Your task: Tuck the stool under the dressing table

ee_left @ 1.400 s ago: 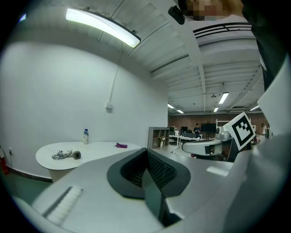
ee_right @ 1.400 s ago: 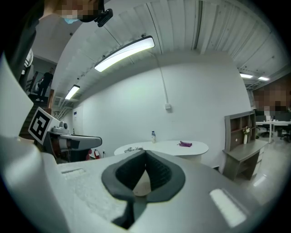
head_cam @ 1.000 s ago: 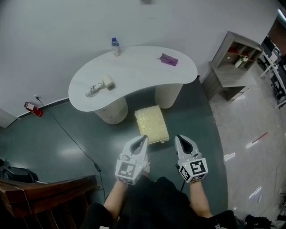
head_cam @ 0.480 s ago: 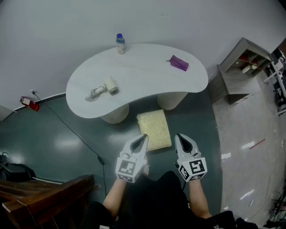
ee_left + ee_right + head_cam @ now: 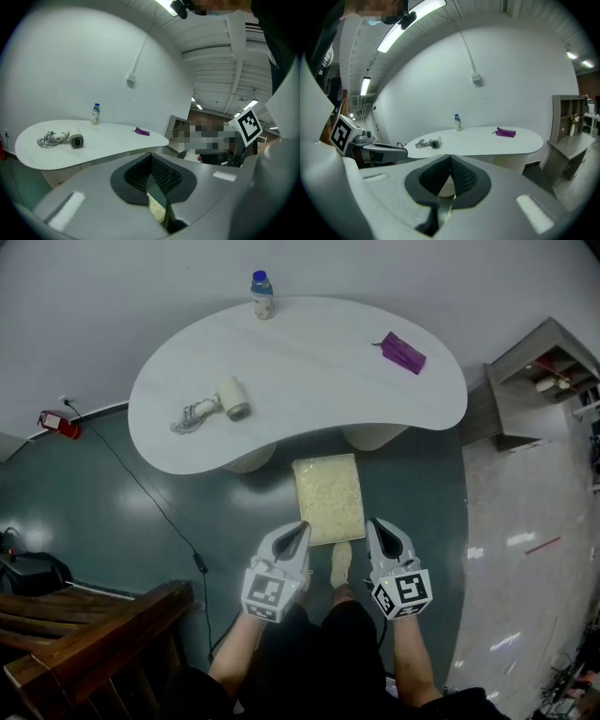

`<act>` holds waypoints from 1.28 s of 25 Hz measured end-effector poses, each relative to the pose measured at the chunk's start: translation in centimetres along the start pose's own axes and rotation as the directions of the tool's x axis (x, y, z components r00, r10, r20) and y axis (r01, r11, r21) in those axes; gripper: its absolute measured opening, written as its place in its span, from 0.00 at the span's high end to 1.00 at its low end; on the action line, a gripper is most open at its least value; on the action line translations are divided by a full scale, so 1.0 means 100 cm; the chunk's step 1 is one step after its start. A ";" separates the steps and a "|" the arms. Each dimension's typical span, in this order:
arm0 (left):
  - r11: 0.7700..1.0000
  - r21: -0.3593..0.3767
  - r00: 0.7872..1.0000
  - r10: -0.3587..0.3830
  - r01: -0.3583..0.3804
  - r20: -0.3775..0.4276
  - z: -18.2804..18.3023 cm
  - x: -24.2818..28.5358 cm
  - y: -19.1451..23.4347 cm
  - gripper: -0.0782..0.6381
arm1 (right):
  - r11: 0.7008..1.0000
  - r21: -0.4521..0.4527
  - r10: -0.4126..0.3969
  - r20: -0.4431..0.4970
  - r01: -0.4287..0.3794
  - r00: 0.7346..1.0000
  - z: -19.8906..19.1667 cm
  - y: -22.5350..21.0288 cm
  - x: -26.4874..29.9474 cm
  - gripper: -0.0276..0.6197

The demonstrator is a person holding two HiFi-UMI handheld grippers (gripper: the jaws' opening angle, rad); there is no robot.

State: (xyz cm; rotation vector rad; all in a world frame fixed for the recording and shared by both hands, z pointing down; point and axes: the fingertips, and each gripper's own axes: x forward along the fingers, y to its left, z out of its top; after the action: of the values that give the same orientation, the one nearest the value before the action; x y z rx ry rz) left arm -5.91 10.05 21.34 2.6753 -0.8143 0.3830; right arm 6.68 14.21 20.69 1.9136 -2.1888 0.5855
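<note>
The left hand-held gripper [image 5: 302,527] and right hand-held gripper [image 5: 372,524] are closed tight and empty. The stool [image 5: 328,495] sits at twelve o'clock, its far end at the counter [image 5: 309,362] edge.

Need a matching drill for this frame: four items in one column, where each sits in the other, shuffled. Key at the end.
1. bottle
2. purple pouch
3. hair dryer
4. stool

a. on the floor, in front of the dressing table
b. dressing table top, right end in the head view
c. dressing table top, far edge, upright
d. dressing table top, left part in the head view, cord beside it

Pairs: 1-c, 2-b, 3-d, 4-a
</note>
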 end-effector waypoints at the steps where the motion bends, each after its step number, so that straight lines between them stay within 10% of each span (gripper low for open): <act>1: 1.000 -0.004 1.000 0.008 -0.008 -0.007 -0.006 0.007 0.003 0.88 | 1.000 0.004 0.008 -0.012 -0.008 1.000 -0.007 -0.006 0.007 0.95; 17: 0.976 -0.142 0.981 0.145 -0.163 -0.129 -0.177 0.126 0.053 0.88 | 0.984 0.059 0.177 -0.213 -0.168 0.961 -0.181 -0.093 0.130 0.95; 32: 0.961 -0.165 0.960 0.184 -0.221 -0.211 -0.336 0.188 0.106 0.88 | 0.984 0.127 0.155 -0.295 -0.123 0.943 -0.342 -0.155 0.196 0.95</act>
State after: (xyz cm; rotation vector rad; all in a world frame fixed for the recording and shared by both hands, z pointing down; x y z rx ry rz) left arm -2.32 5.05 60.82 2.3455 -1.0138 0.5760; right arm 14.51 8.63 61.97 1.5938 -2.1387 0.9701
